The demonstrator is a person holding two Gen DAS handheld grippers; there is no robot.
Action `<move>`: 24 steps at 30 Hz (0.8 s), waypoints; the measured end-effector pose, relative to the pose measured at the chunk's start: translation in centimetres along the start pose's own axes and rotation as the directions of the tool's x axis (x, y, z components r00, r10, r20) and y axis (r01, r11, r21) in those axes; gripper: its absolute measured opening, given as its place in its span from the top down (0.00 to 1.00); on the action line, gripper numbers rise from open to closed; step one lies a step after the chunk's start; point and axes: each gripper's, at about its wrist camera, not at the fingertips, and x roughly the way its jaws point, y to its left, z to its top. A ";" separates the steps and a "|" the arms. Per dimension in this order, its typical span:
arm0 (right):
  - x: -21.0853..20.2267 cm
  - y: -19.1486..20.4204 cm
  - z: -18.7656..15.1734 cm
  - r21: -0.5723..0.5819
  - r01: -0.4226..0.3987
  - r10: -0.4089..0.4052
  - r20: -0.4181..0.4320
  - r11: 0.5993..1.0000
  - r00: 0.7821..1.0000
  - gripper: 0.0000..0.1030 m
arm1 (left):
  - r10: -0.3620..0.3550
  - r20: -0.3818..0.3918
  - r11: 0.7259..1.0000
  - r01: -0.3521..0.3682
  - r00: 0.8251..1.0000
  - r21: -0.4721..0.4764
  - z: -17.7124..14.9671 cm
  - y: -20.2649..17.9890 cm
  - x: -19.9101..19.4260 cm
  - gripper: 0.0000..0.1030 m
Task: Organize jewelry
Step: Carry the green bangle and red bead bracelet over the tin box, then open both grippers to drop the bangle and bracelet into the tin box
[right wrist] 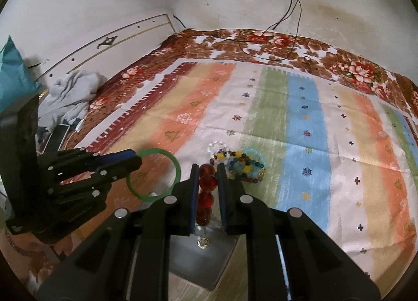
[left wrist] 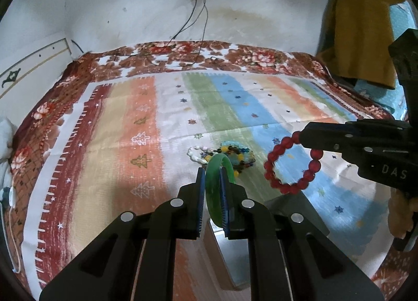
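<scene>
Left gripper point(left wrist: 212, 170) clamped on green bangle point(left wrist: 218, 188); right gripper point(right wrist: 208, 170) clamped on red bead bracelet point(right wrist: 207, 183), both lifted over grey box point(right wrist: 206, 256) (one charm inside). Bracelet pile point(right wrist: 239, 163) remains on striped cloth point(right wrist: 300, 123).

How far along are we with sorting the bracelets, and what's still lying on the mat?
Nothing visibly stored yet, apart from a small round piece lying in the open box. In hand: the left hand-held gripper grips the green bangle, the right hand-held gripper the red bead bracelet, both above the box. Left: the bracelet pile on the striped mat.
</scene>
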 end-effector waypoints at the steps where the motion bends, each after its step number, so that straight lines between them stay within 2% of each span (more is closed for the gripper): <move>1: -0.3 0.2 -0.2 -0.007 -0.003 0.003 0.002 1.000 1.000 0.85 | 0.003 0.006 1.000 -0.003 1.000 0.003 -0.1 -0.1 -0.2 0.90; 13: -0.7 1.4 -3.3 -0.029 -0.012 0.011 -0.051 1.000 0.999 0.85 | -0.021 -0.010 0.999 0.022 1.000 0.029 -2.4 -1.4 -1.5 0.90; 18: -0.1 1.4 -4.1 -0.025 -0.016 0.013 -0.084 1.000 0.996 0.85 | -0.051 -0.063 0.998 0.053 0.997 0.030 -3.2 -2.1 -0.9 0.89; 19: 0.0 1.3 -4.2 -0.018 -0.015 0.013 -0.086 1.000 0.996 0.84 | -0.047 -0.064 0.998 0.049 0.997 0.028 -3.2 -2.0 -0.8 0.86; 21: 0.1 0.9 -4.2 -0.001 -0.005 0.005 -0.086 1.000 0.996 0.67 | -0.035 -0.054 0.999 0.036 0.998 0.025 -3.1 -1.8 -0.9 0.68; 24: 0.5 -0.3 -4.0 0.033 0.049 -0.046 -0.096 0.998 0.994 0.63 | -0.016 -0.029 1.000 0.015 0.999 -0.013 -2.6 -0.6 -1.2 0.66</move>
